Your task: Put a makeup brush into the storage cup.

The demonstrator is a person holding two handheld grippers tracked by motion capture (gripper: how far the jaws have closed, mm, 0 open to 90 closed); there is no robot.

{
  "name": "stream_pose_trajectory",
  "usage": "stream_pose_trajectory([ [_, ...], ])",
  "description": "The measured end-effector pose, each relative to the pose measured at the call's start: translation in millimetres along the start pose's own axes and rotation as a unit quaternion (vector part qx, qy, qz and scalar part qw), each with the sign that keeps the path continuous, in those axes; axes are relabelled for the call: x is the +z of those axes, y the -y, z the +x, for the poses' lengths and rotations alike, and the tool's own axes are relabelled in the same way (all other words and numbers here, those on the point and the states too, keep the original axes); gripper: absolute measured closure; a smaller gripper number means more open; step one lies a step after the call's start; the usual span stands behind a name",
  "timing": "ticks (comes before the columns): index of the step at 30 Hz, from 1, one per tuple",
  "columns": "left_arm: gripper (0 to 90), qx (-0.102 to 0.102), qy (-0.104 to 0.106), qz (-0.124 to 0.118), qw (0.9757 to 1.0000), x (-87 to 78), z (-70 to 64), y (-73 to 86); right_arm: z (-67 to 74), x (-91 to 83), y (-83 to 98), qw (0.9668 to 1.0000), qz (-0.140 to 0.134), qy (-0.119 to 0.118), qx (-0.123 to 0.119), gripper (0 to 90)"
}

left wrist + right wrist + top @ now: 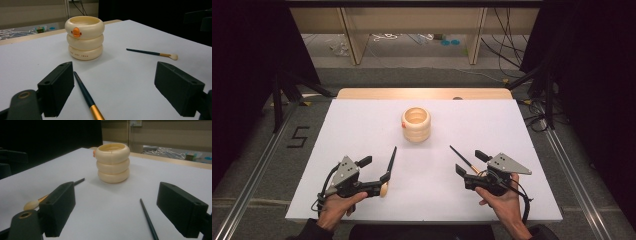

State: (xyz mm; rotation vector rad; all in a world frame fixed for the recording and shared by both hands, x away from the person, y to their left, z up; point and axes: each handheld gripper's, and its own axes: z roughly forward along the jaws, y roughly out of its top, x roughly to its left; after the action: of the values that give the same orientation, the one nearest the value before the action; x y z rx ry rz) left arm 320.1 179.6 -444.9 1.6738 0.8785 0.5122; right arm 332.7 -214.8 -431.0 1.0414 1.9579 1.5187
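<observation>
While both brushes lie flat on table [362, 120], nothing done yet. Left gripper [377, 175] and right gripper [467, 162] gape wide, empty. Left brush [389, 167], right brush [463, 159] lie apart from cream holder [416, 124], which stands mid-table. Pick-up and drop-in probably remain.

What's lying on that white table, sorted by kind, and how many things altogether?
Makeup brushes: 2, the left brush and the right brush
Cream ringed holder: 1
Total: 3
</observation>
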Motion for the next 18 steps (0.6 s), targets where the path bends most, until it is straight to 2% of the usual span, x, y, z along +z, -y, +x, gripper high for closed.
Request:
stream_pose_trajectory([
  [1, 15.9, 0.0, 0.0, 0.0, 1.0, 0.0, 0.0, 0.0, 0.0, 0.0, 0.0, 1.0, 0.0, 0.0, 0.0, 16.0],
  [2, 15.9, 0.011, 0.003, 0.001, 0.9999, 0.3, 1.0, -0.7, -0.4, 0.3, 0.1, 1.0, 0.001, -0.005, -0.001, 16.0],
  [4, 15.9, 0.012, 0.003, 0.002, 0.9999, 0.5, 0.9, -0.4, -0.8, -0.6, -0.4, 0.9999, 0.009, -0.008, 0.002, 16.1],
  [5, 15.9, 0.014, 0.005, 0.003, 0.9999, 0.5, 1.0, -0.3, -1.7, 2.0, 1.0, 0.9996, 0.014, -0.023, 0.008, 16.2],
  [9, 15.9, 0.006, 0.004, 0.002, 1.0, 0.7, 0.1, -0.3, -2.1, 2.9, 0.9, 0.9995, 0.023, -0.023, -0.002, 16.5],
  [11, 15.9, 0.012, 0.004, 0.003, 0.9999, 0.1, 1.0, -0.5, -1.8, 2.8, 0.3, 0.9995, 0.024, -0.019, -0.01, 16.5],
  [12, 15.9, 0.011, 0.003, 0.003, 0.9999, 0.1, 1.1, -0.6, -3.6, 4.8, 0.1, 0.9994, 0.015, -0.016, -0.026, 16.8],
  [18, 15.9, 0.009, 0.004, 0.004, 0.9999, 0.6, 0.7, -0.6, -8.0, 7.5, -1.0, 0.9992, 0.023, -0.009, -0.032, 18.4],
])
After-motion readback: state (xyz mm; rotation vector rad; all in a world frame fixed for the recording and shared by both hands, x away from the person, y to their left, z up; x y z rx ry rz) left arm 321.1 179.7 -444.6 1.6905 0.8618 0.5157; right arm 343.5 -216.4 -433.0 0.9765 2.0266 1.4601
